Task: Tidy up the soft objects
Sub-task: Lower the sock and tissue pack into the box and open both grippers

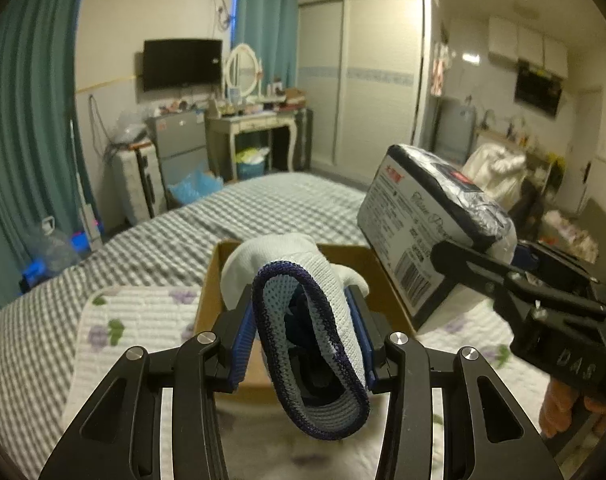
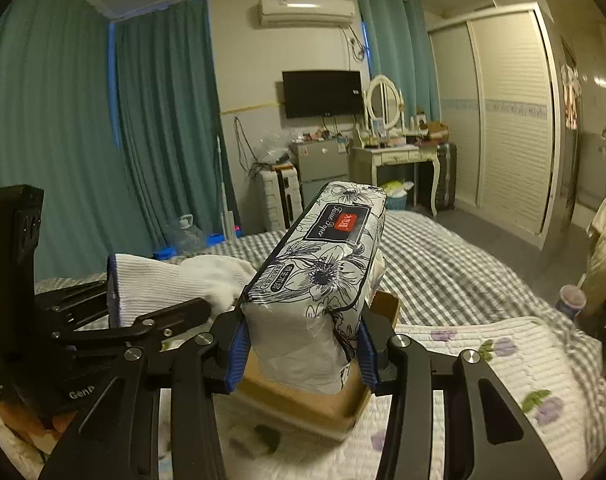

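My left gripper [image 1: 303, 340] is shut on a white knit glove [image 1: 303, 288] with a dark blue cuff and holds it above an open cardboard box [image 1: 343, 254]. My right gripper [image 2: 301, 344] is shut on a tissue paper pack [image 2: 327, 264] with a black flower print and holds it over the same box [image 2: 303, 404]. In the left wrist view the pack [image 1: 423, 232] and the right gripper [image 1: 503, 276] hang at the right, above the box's right edge. In the right wrist view the glove [image 2: 171, 284] and the left gripper show at the left.
The box stands on a white quilted mat with purple flowers [image 1: 135, 320] that lies on a bed with a grey checked sheet [image 1: 263, 208]. Beyond the bed are teal curtains, a suitcase, a small fridge, a dressing table [image 1: 255, 124] and a wardrobe.
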A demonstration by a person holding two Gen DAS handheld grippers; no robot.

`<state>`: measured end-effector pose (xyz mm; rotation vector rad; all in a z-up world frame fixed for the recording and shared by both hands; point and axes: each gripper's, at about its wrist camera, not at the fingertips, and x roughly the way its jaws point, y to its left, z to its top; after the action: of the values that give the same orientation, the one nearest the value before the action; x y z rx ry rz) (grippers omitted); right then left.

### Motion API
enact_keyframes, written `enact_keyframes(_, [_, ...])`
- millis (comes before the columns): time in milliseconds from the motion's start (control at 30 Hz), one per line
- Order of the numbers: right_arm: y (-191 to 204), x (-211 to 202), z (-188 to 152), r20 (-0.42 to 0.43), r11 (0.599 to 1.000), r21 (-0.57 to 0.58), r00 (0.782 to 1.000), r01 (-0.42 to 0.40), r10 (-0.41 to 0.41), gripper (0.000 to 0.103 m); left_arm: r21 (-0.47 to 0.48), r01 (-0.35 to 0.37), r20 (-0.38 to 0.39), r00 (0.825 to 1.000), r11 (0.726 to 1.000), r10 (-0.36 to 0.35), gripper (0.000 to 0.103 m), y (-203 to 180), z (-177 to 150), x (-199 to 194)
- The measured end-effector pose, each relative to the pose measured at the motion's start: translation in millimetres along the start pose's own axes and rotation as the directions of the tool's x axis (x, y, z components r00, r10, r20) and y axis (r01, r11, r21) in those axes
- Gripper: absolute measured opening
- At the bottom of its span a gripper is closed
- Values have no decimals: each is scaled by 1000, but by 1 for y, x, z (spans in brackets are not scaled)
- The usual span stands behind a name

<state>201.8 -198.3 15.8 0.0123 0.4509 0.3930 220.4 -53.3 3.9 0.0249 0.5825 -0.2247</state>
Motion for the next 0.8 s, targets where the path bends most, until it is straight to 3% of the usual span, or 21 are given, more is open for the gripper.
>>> enact_keyframes(133, [-19, 52, -23, -54, 1000, 19, 999, 3, -2, 44, 18, -34, -38, 999, 999, 35, 42, 8, -7, 52])
enact_keyframes(267, [-29, 90, -48, -119, 1000, 6, 993, 9, -8, 44, 46, -32, -60, 998, 998, 35, 47, 11, -17, 74])
enact_keyframes(333, [-32, 98, -56, -132, 1000, 4, 991, 5, -4, 45, 55, -52, -90, 994, 997, 57, 55, 12, -21, 82])
enact_keyframes(400, [-34, 103, -60, -147, 1000, -1, 989, 13, -13, 48, 68, -92, -89, 991, 993, 98, 75, 11, -22, 82])
enact_keyframes(567, [-31, 87, -56, -126, 998, -22, 990, 58, -60, 71, 62, -126, -60, 990, 990, 130, 81, 11, -16, 55])
enact_keyframes(700, [-28, 46, -40, -82, 995, -11, 992, 94, -95, 77, 40, -122, -9, 992, 992, 122, 81, 13, -8, 10])
enact_keyframes(800, [-17, 2, -21, -52, 993, -12, 991, 119, -120, 81, 21, -133, 53, 990, 991, 132, 83, 10, -5, -48])
